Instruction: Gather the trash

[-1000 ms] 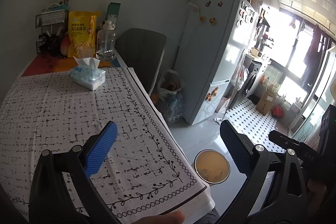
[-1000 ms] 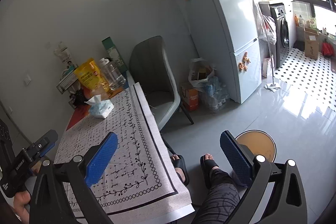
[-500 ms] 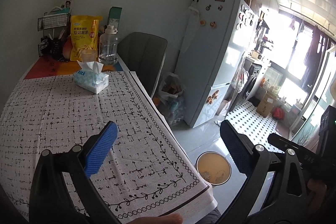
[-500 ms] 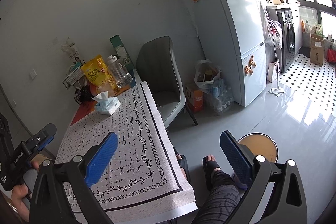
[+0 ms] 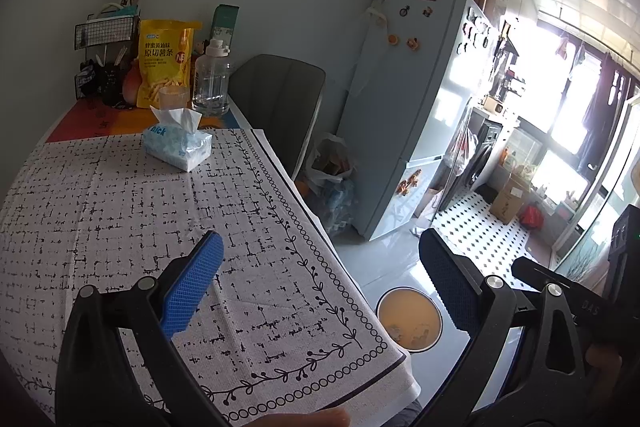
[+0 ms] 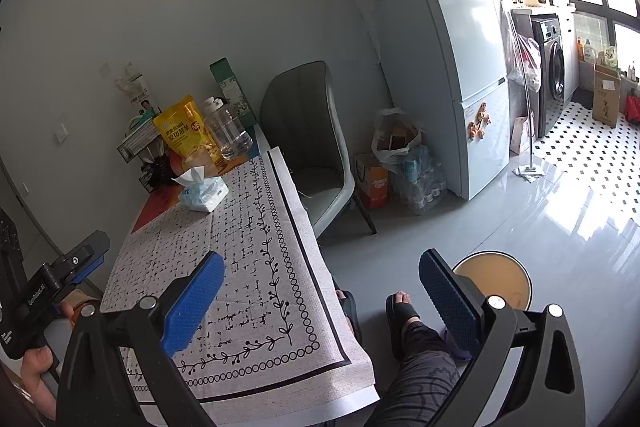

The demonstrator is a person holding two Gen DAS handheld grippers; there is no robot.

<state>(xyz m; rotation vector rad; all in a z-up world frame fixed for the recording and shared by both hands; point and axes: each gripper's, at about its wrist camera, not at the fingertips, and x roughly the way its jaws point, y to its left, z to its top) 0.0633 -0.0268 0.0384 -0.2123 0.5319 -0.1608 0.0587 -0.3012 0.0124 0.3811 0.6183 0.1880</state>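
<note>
A round trash bin (image 5: 409, 319) with a yellow-orange liner stands on the floor beside the table's near corner; it also shows in the right wrist view (image 6: 496, 279). Some scraps lie at its bottom. My left gripper (image 5: 320, 283) is open and empty, held above the patterned tablecloth (image 5: 120, 219) near the table's edge. My right gripper (image 6: 320, 291) is open and empty, held above the table's near right corner and the floor. I see no loose trash on the tablecloth (image 6: 240, 267).
A tissue pack (image 5: 176, 143), a yellow snack bag (image 5: 166, 63), a clear bottle (image 5: 212, 79) and a wire rack (image 5: 104, 31) stand at the table's far end. A grey chair (image 6: 316, 147), floor bags (image 6: 400, 155), a fridge (image 6: 440, 47) and the person's feet (image 6: 400, 311) are nearby.
Both grippers have tilted and lifted slightly, so the view shifts and the far table items sit lower in frame. Both stay open and empty.
</note>
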